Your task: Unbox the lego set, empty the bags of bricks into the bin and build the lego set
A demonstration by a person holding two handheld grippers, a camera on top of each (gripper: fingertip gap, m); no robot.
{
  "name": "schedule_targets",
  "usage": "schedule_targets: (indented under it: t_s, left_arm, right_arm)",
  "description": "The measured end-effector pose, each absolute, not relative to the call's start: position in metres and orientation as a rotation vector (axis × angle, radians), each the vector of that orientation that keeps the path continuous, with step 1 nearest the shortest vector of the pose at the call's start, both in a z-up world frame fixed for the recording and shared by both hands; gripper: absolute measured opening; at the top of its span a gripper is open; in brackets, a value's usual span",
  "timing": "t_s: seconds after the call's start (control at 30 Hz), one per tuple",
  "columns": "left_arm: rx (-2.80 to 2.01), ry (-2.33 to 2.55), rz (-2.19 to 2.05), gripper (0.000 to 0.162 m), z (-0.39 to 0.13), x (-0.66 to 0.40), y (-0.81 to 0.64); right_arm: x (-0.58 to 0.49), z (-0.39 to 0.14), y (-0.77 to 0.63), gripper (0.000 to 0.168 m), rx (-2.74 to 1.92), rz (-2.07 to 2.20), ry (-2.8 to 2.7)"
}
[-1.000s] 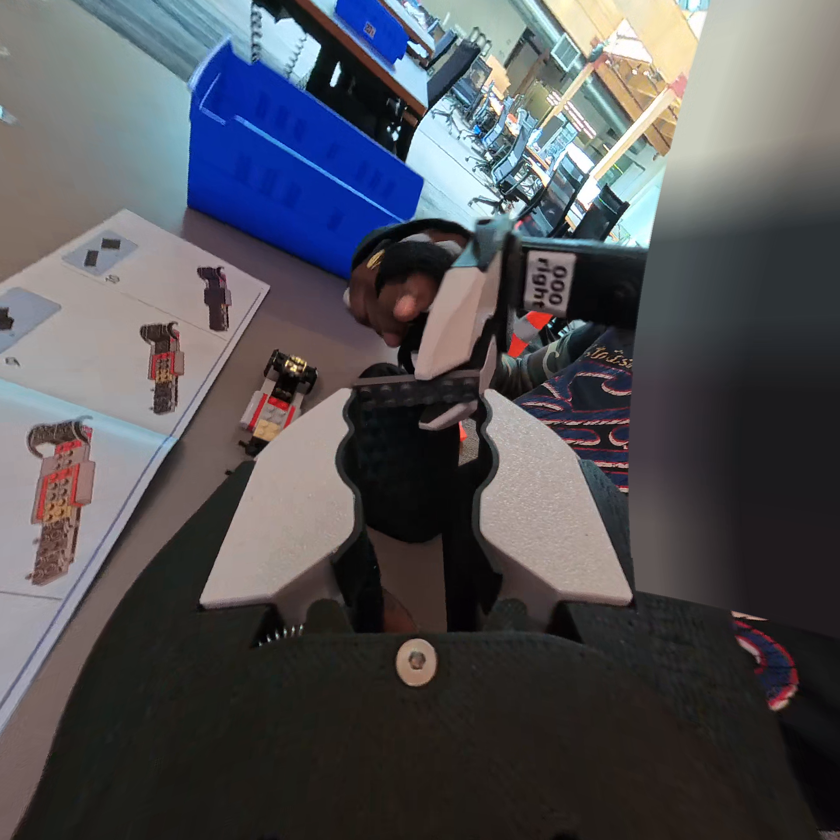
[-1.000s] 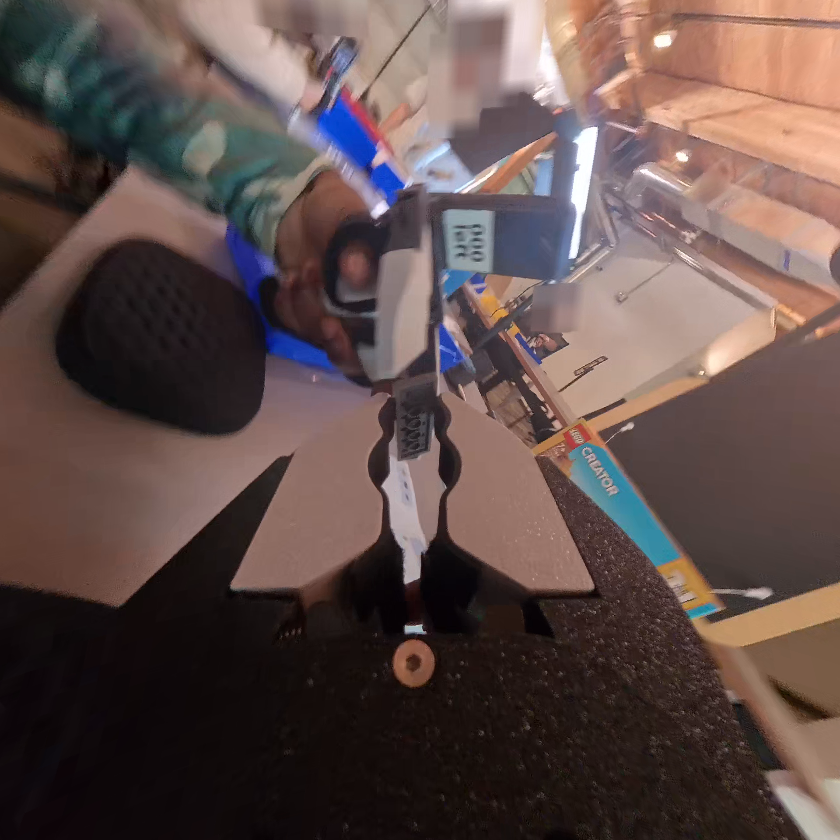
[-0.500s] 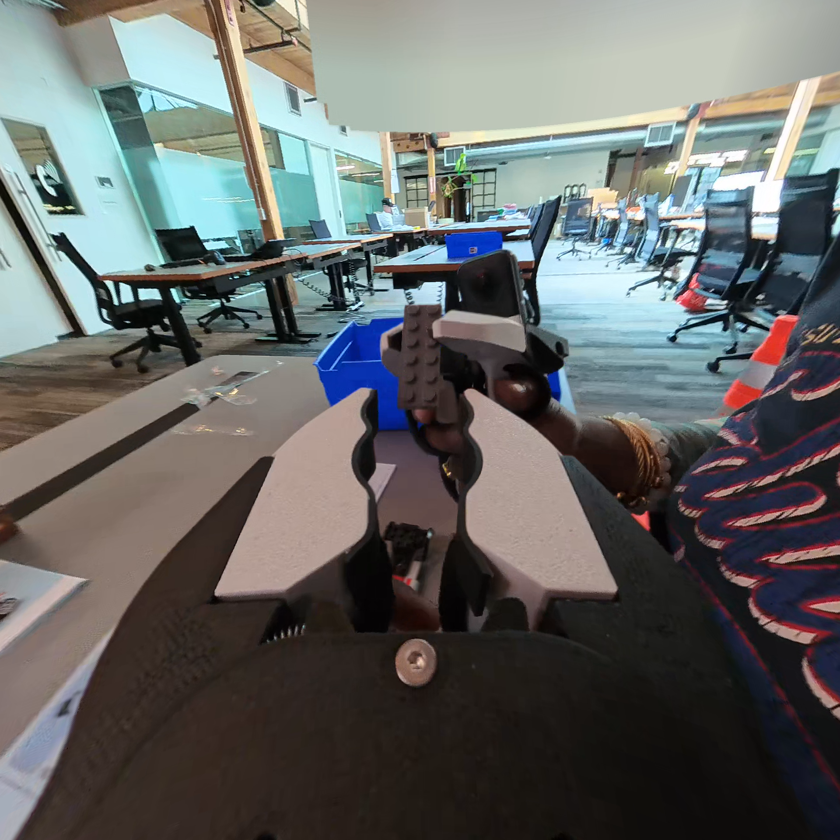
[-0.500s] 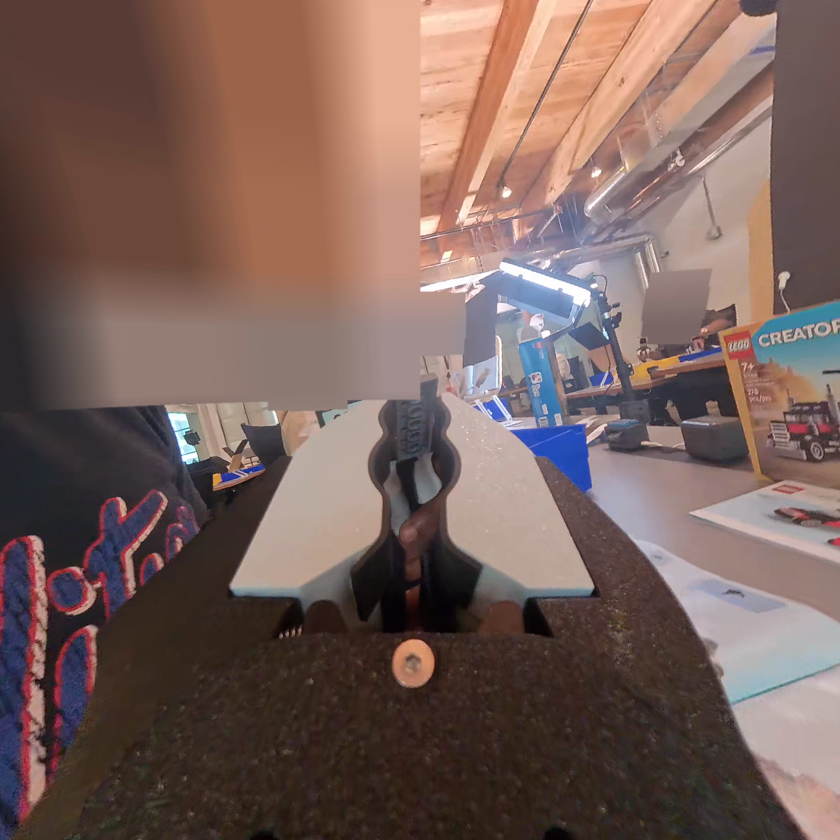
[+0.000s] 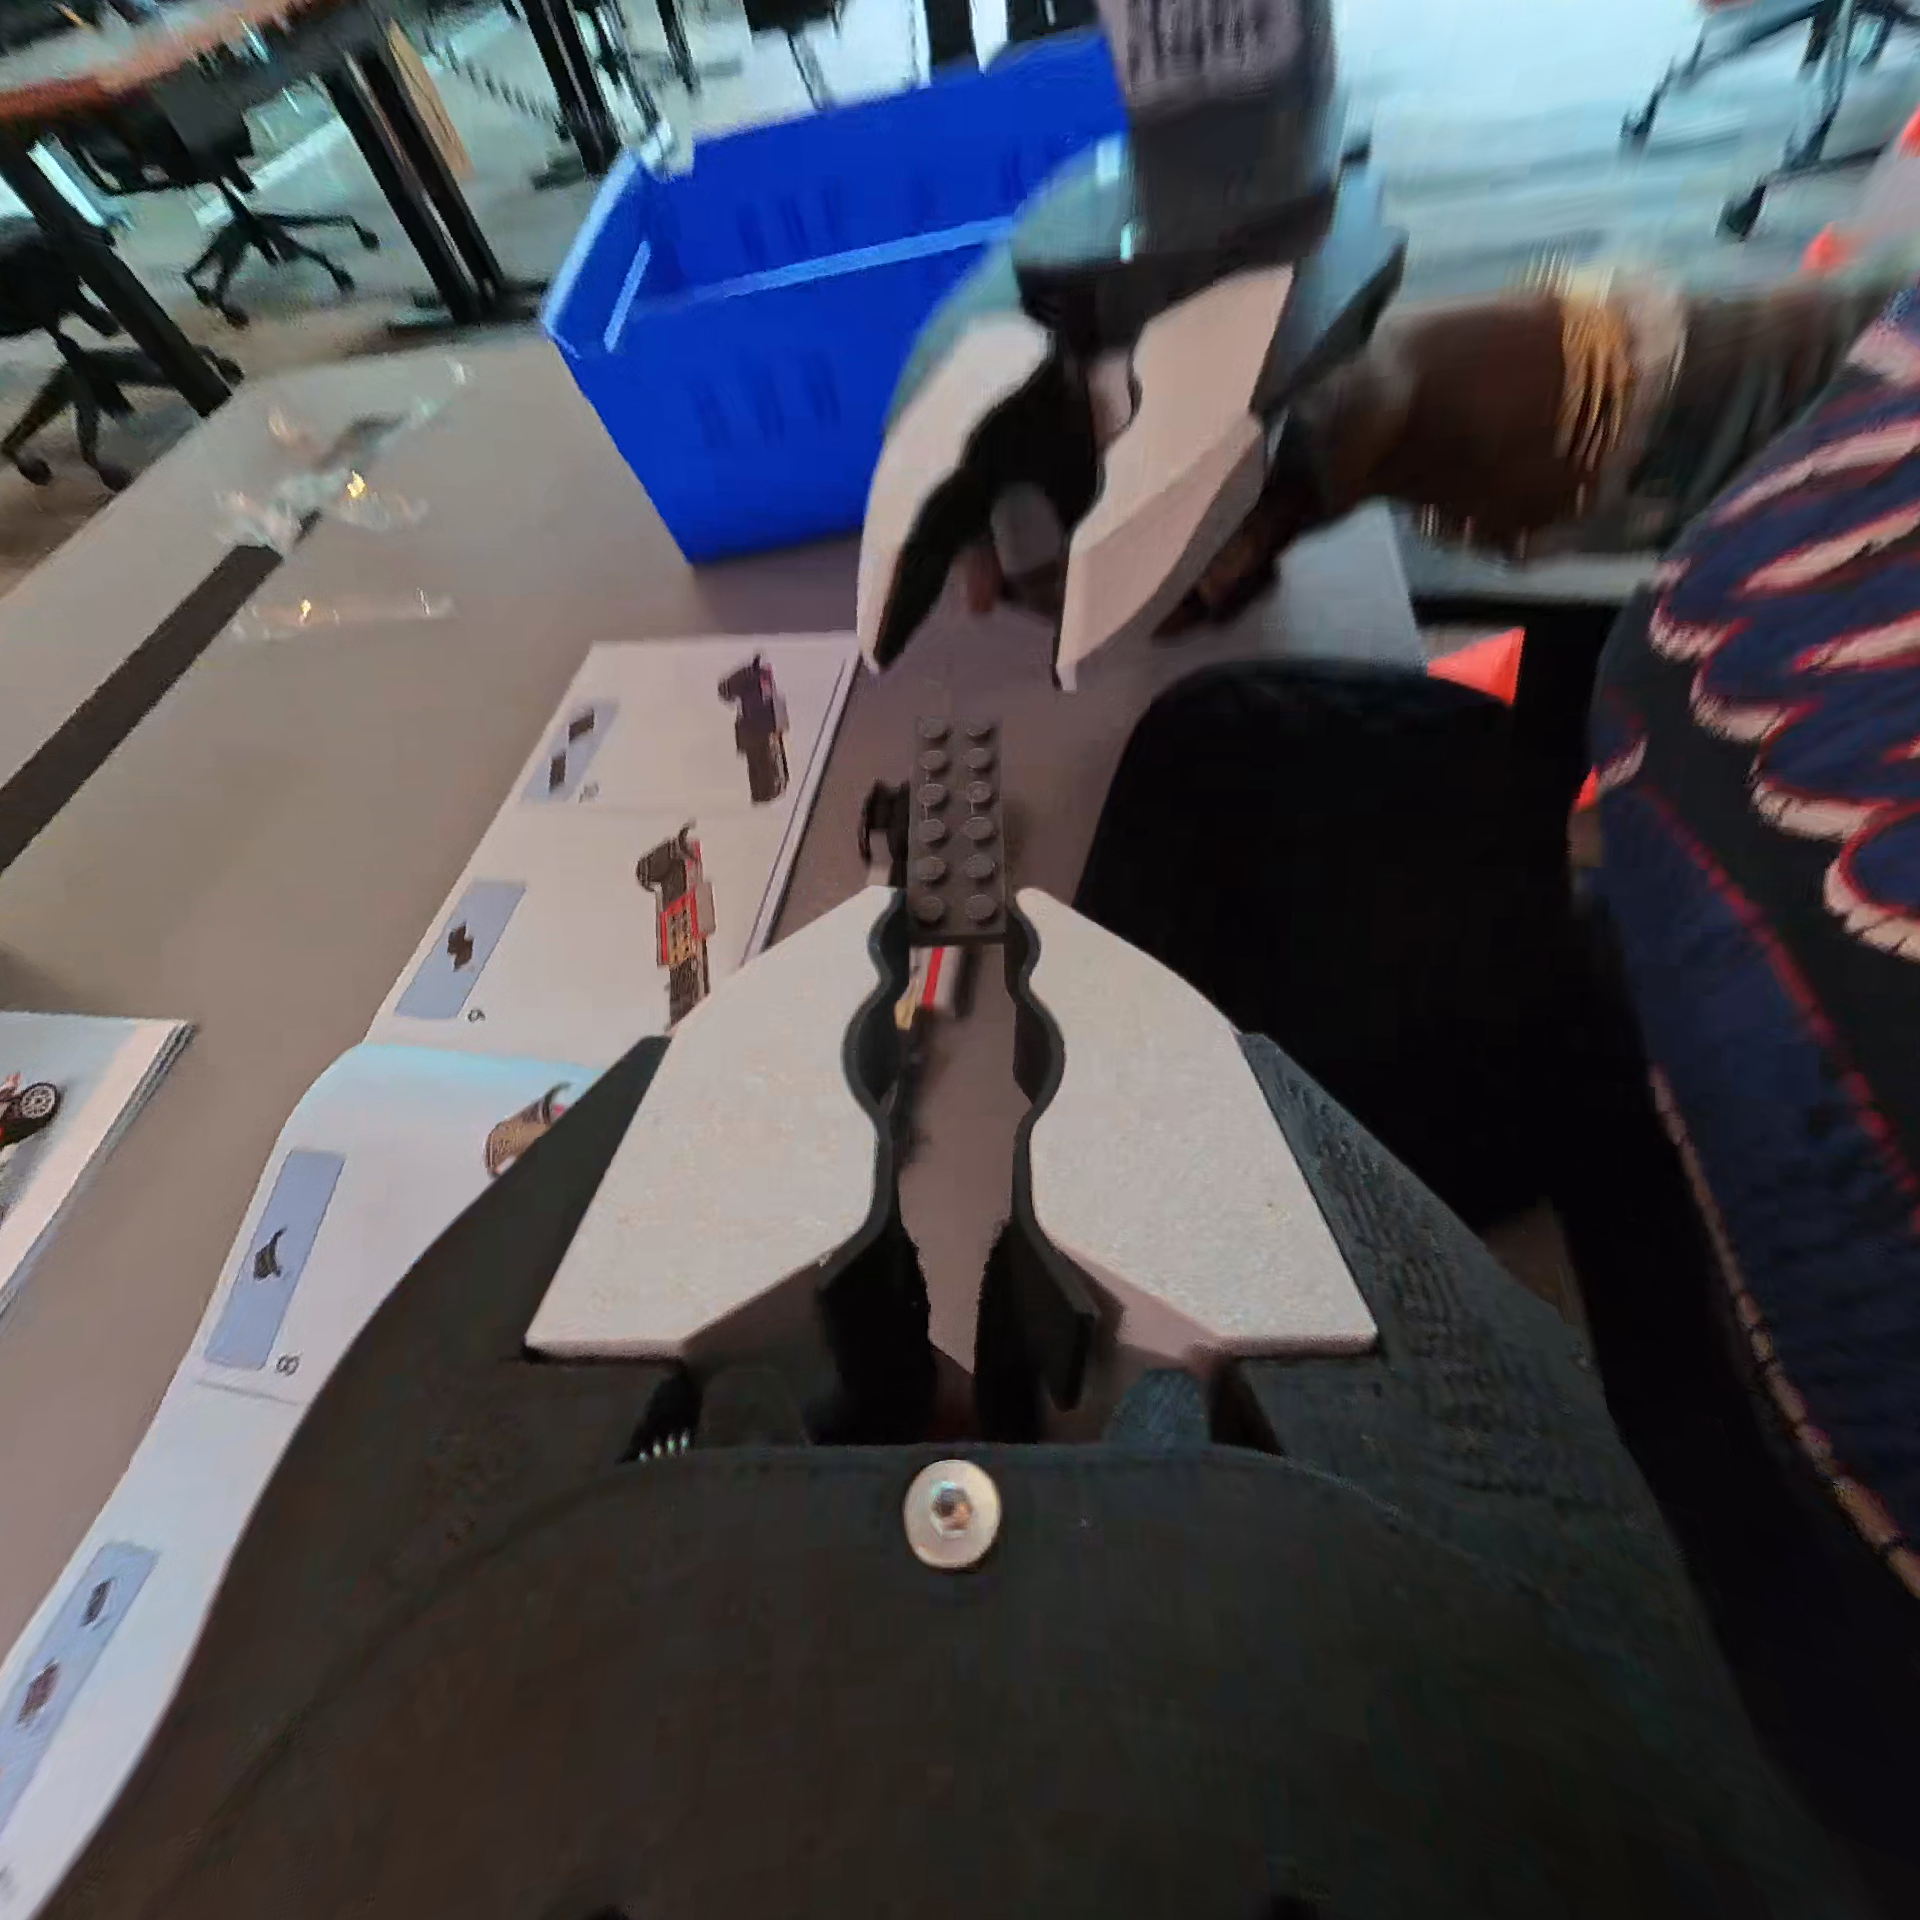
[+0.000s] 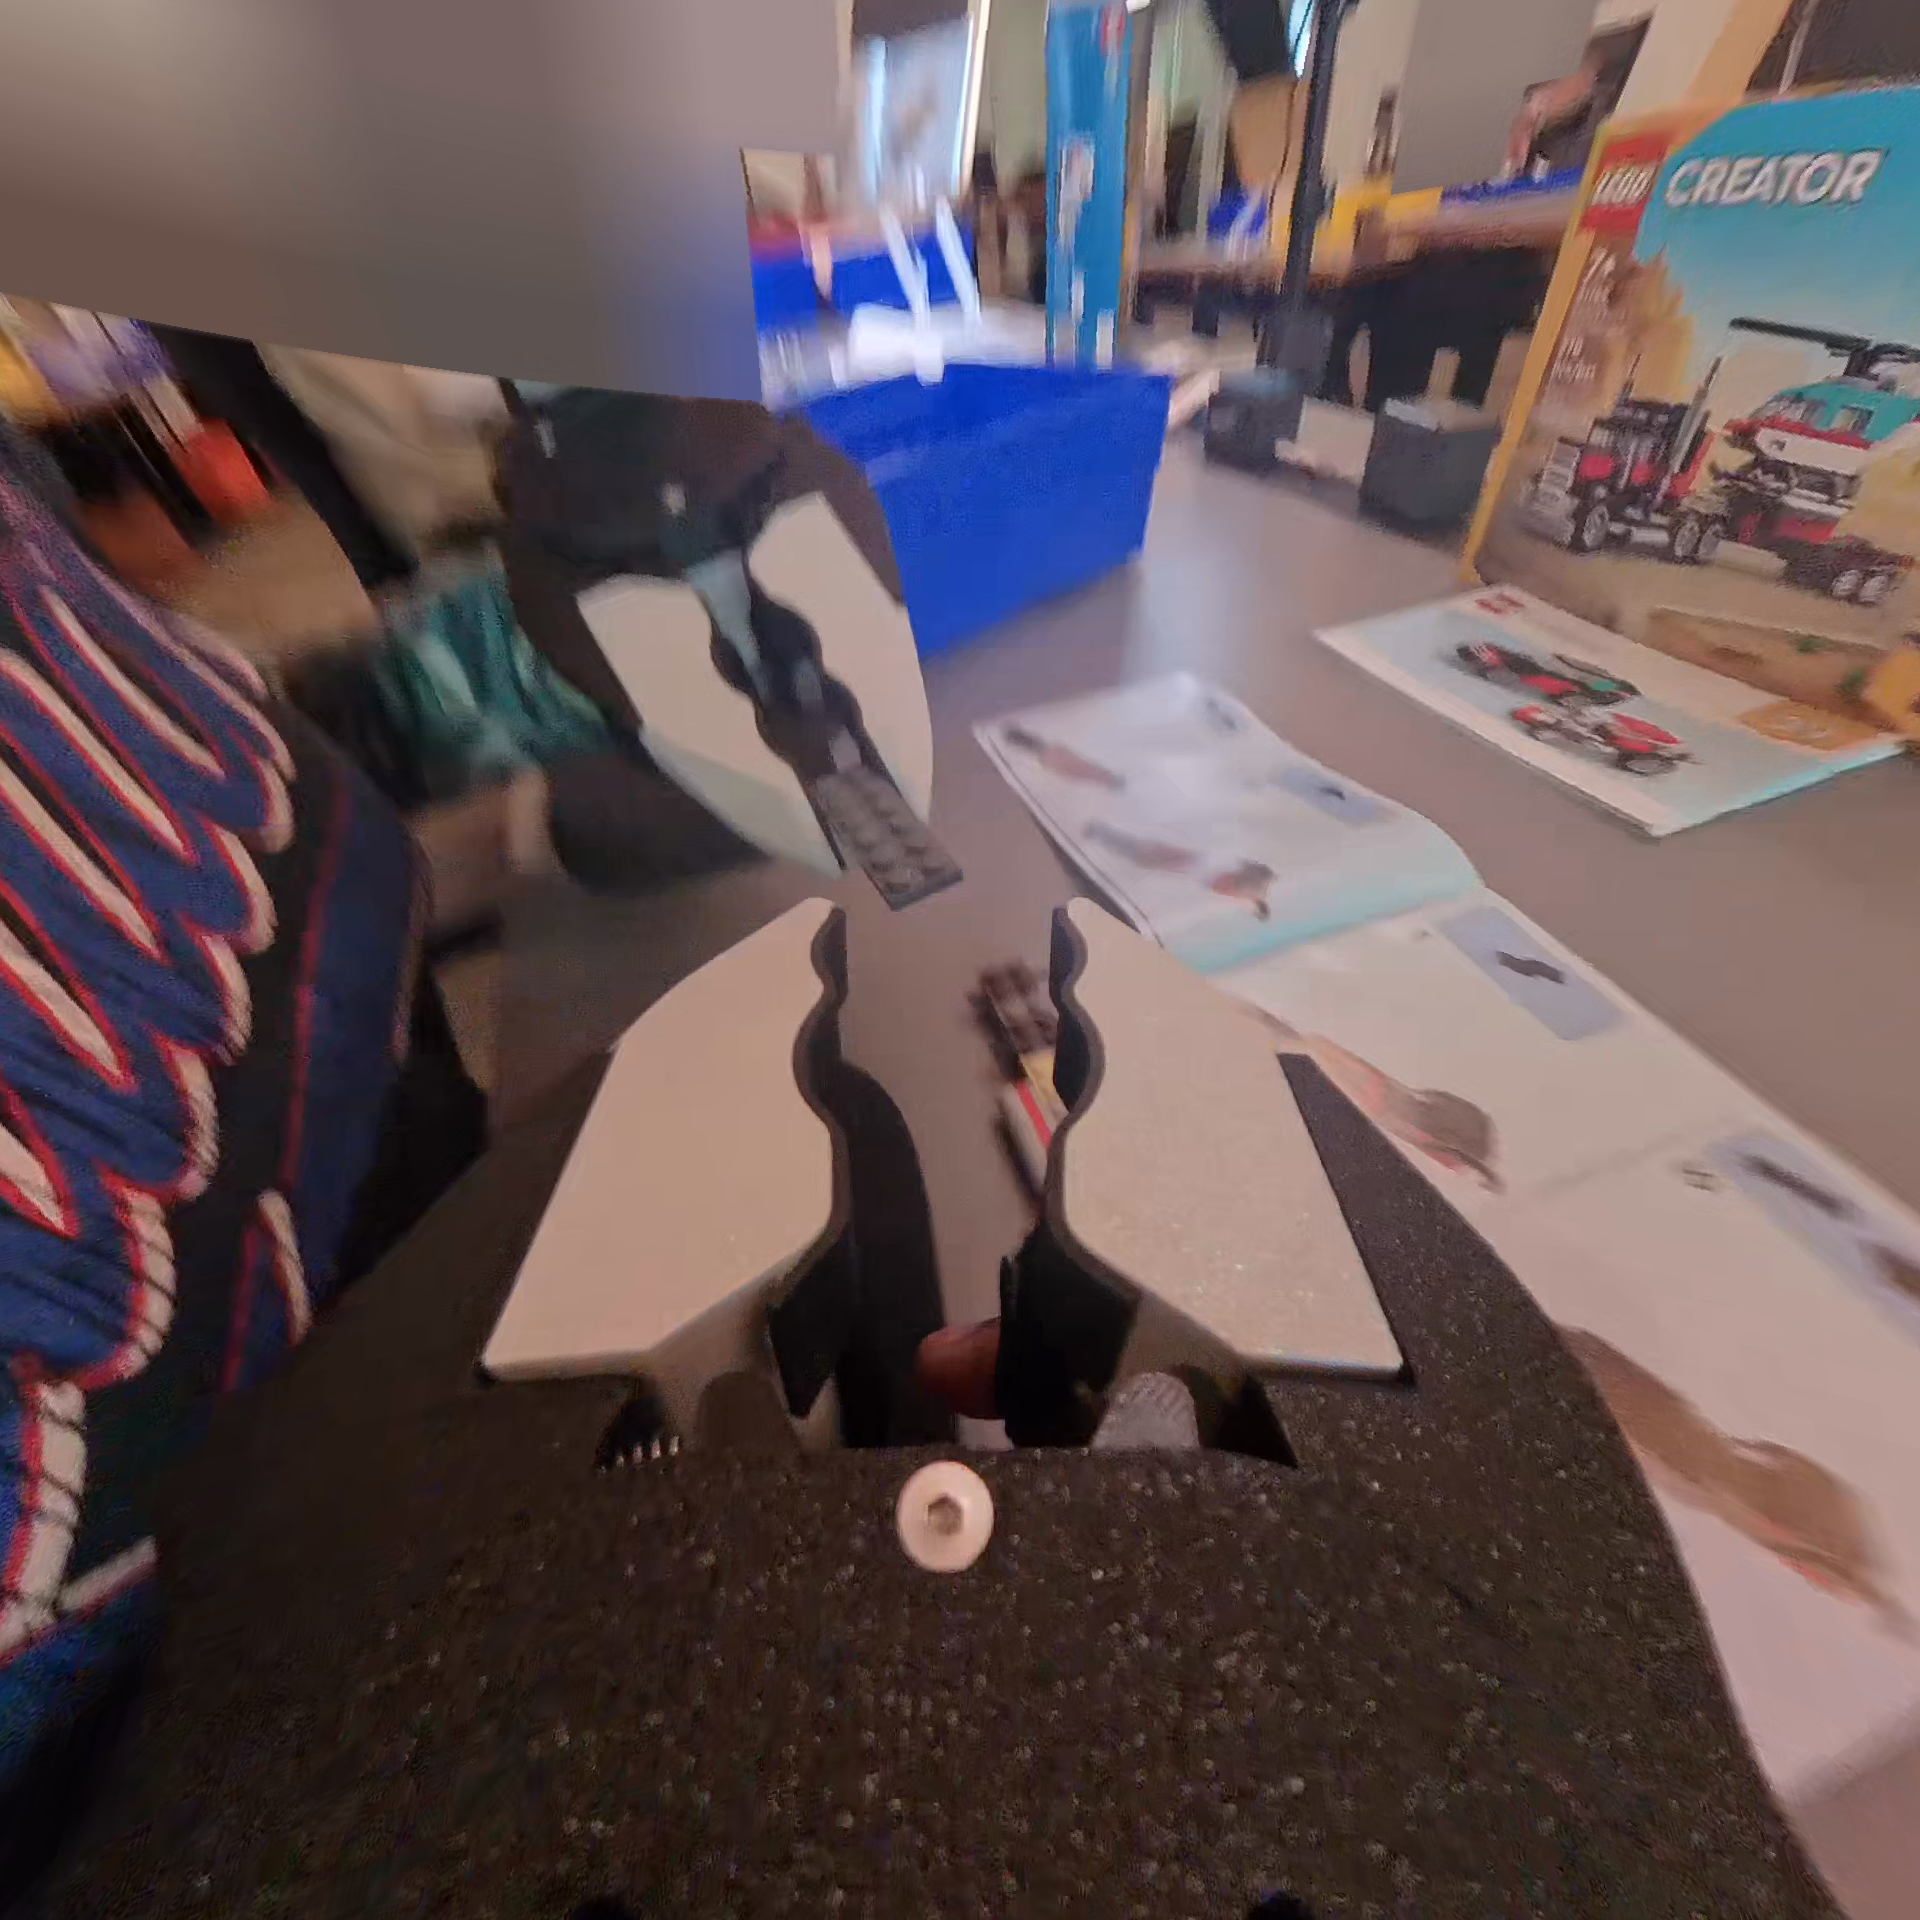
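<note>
Left gripper [image 5: 948,914]: closed on dark studded plate [image 5: 958,821]. Right gripper [image 6: 945,914]: open, empty. Advice: lower plate squarely over partial truck model [image 6: 1023,1049], studs aligned, then press.

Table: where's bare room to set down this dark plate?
Bare table lies left of the open instruction booklet, up to the plastic bags. Crowded: between booklet and black seat cushion, where the small model sits; the blue bin stands beyond.

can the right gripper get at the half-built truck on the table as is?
Probably yes. The right gripper is open and empty, the half-built truck lies on the table just past its fingertips, with nothing between; the left gripper holds the dark plate above.
</note>
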State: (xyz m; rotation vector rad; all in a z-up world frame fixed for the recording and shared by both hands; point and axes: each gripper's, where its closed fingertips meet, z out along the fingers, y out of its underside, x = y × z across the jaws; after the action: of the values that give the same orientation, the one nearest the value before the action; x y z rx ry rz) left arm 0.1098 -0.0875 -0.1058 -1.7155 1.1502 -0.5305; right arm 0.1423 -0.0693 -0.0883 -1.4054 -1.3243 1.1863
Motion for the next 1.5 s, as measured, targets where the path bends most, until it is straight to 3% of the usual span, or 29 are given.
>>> schedule_targets:
  t_s: [0.13, 0.3, 0.5, 0.6, 0.7, 0.8, 1.0, 1.1, 1.23, 1.43, 1.5]
  left_arm:
    - [-1.771, 1.278, -0.436, 0.017, -0.127, 0.109, -0.086]
    - [-1.767, 1.357, -0.373, 0.017, -0.138, 0.116, -0.084]
    - [-1.737, 1.399, -0.411, 0.017, -0.142, 0.124, -0.087]
    - [-1.74, 1.401, -0.436, 0.017, -0.144, 0.126, -0.088]
    - [-1.739, 1.383, -0.455, 0.017, -0.145, 0.125, -0.088]
    - [-1.738, 1.367, -0.48, 0.017, -0.145, 0.125, -0.09]
    - [-1.75, 1.34, -0.513, 0.017, -0.148, 0.121, -0.091]
    - [-1.742, 1.327, -0.529, 0.017, -0.147, 0.119, -0.09]
    - [-1.717, 1.351, -0.549, 0.017, -0.145, 0.119, -0.093]
    - [-1.734, 1.328, -0.582, 0.017, -0.147, 0.119, -0.091]
    - [-1.764, 1.293, -0.585, 0.026, -0.148, 0.117, -0.088]
  right_arm:
    - [0.144, -0.106, -0.071, 0.038, -1.367, 0.819, -1.665]
    - [0.137, -0.128, -0.082, 0.033, -1.337, 0.676, -1.902]
    - [0.138, -0.138, -0.08, 0.016, -1.361, 0.639, -1.926]
    - [0.14, -0.14, -0.081, 0.017, -1.38, 0.66, -1.916]
    - [0.141, -0.143, -0.08, 0.032, -1.421, 0.667, -1.906]
    - [0.14, -0.147, -0.081, 0.017, -1.409, 0.661, -1.924]
    - [0.137, -0.15, -0.082, 0.018, -1.402, 0.686, -1.965]
    - [0.137, -0.149, -0.082, 0.031, -1.413, 0.699, -1.974]
    - [0.133, -0.147, -0.084, 0.017, -1.358, 0.678, -1.985]
    - [0.134, -0.147, -0.084, 0.017, -1.378, 0.682, -1.982]
    - [0.135, -0.148, -0.082, 0.017, -1.387, 0.666, -1.981]
